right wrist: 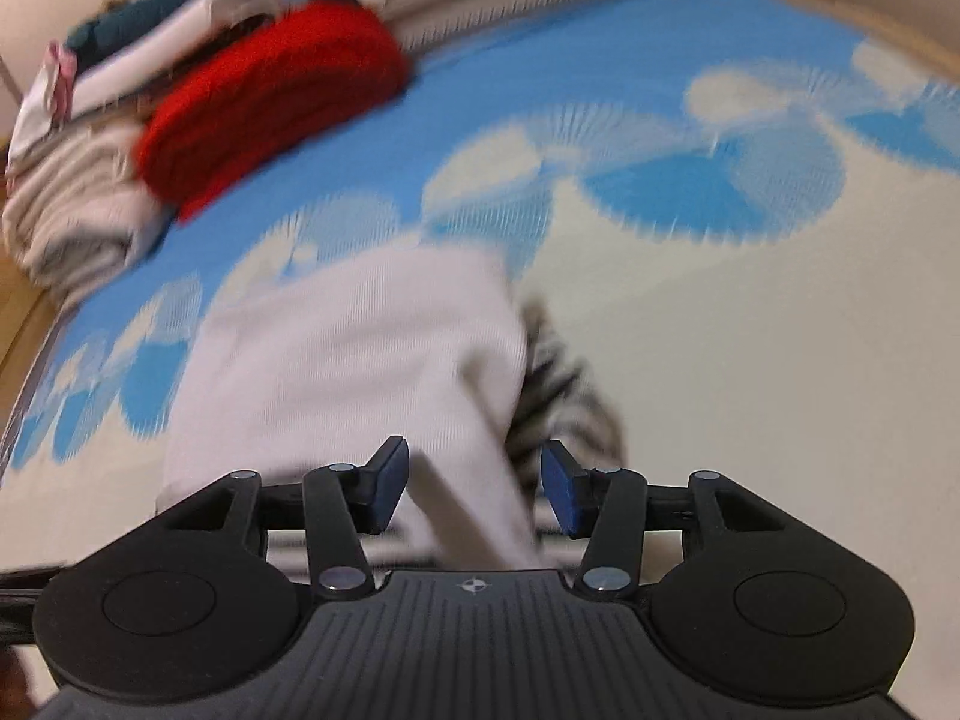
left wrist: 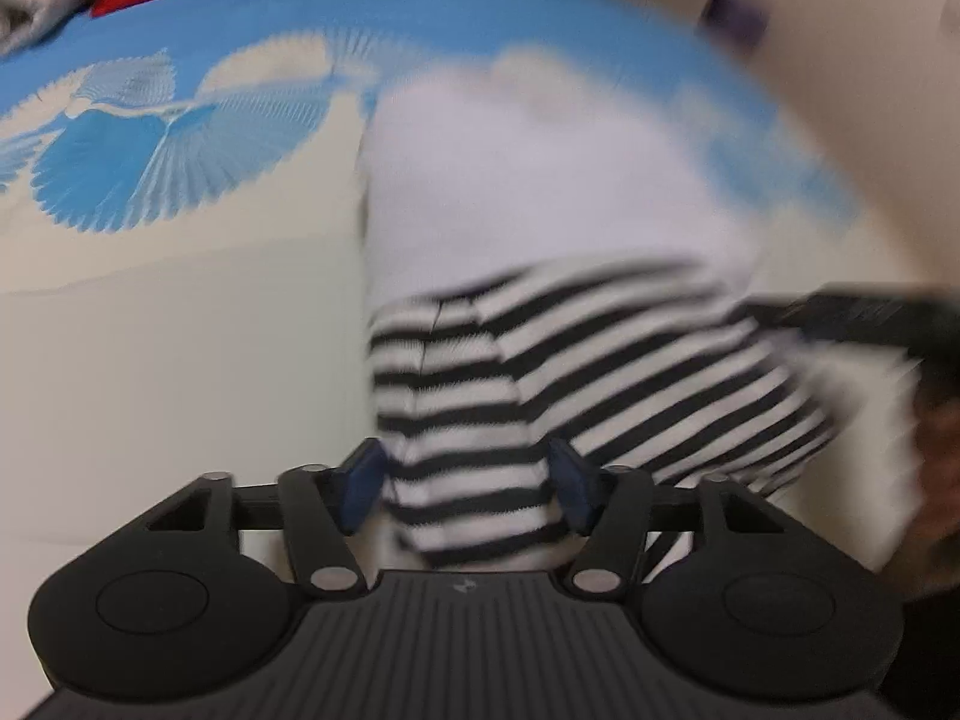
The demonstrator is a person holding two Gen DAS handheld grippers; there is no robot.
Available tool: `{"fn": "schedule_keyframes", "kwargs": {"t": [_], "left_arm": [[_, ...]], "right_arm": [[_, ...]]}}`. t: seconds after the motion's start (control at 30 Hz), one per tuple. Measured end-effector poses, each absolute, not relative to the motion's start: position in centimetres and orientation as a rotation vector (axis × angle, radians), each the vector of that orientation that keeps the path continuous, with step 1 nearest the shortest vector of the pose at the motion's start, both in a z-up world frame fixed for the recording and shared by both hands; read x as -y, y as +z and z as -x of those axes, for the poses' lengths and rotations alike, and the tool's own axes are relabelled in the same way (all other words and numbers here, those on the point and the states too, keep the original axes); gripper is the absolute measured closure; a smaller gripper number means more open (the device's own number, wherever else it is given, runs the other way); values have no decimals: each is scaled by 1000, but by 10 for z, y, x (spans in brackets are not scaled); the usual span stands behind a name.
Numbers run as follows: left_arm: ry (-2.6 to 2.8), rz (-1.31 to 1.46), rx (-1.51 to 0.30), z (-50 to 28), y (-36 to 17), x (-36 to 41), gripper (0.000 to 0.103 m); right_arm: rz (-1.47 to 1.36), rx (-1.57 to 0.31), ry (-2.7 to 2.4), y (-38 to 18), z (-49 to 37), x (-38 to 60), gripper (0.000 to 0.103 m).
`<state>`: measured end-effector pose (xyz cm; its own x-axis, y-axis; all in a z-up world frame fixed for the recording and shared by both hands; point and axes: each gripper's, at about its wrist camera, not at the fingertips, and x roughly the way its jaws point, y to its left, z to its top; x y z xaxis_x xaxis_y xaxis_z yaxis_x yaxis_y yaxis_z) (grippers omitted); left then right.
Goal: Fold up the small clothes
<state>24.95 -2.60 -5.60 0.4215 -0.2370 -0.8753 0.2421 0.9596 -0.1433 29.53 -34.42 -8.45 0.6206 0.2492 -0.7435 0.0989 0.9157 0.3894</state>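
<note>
Clothes pile (right wrist: 198,90) in right view only

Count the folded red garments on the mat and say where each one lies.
1. The red garment lies at the mat's far left in the right wrist view, against the pile of other clothes. More could be hidden in that pile.

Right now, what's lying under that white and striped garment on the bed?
The white and striped garment lies on a blue and cream patterned cover, which shows all around it. Whatever sits directly beneath the fabric is covered, so I cannot tell.
</note>
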Motion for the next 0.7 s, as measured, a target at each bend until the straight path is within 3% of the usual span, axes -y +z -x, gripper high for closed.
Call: {"fn": "schedule_keyframes", "kwargs": {"t": [0.03, 0.1, 0.17, 0.3, 0.37, 0.43, 0.53, 0.57, 0.6, 0.7], "left_arm": [[-287, 24, -1102, -250, -57, 22, 28], [-274, 124, -1120, -250, -51, 11, 31], [-269, 134, -1098, -242, -40, 7, 33], [-298, 66, -1095, -229, -39, 9, 33], [-244, -37, -1153, -231, -54, 14, 24], [-228, -12, -1138, -230, -49, 9, 25], [-209, 36, -1073, -220, -34, 3, 25], [-206, 51, -1067, -217, -33, 1, 25], [-204, 52, -1090, -219, -36, 3, 24], [-145, 1, -1182, -216, -48, 5, 16]], "right_arm": [[-387, -961, 85, -92, -297, 341, 57], [-300, -1034, 69, -104, -298, 334, 98], [-280, -1054, 79, -107, -296, 333, 102], [-289, -1037, 24, -96, -289, 346, 103], [-317, -1050, 15, -96, -287, 352, 102], [-291, -1043, 2, -92, -282, 350, 102], [-347, -1005, 23, -81, -273, 352, 93], [-380, -990, 68, -76, -269, 353, 81], [-380, -987, 119, -74, -266, 349, 75], [-112, -1126, 120, -91, -260, 325, 76]]}}
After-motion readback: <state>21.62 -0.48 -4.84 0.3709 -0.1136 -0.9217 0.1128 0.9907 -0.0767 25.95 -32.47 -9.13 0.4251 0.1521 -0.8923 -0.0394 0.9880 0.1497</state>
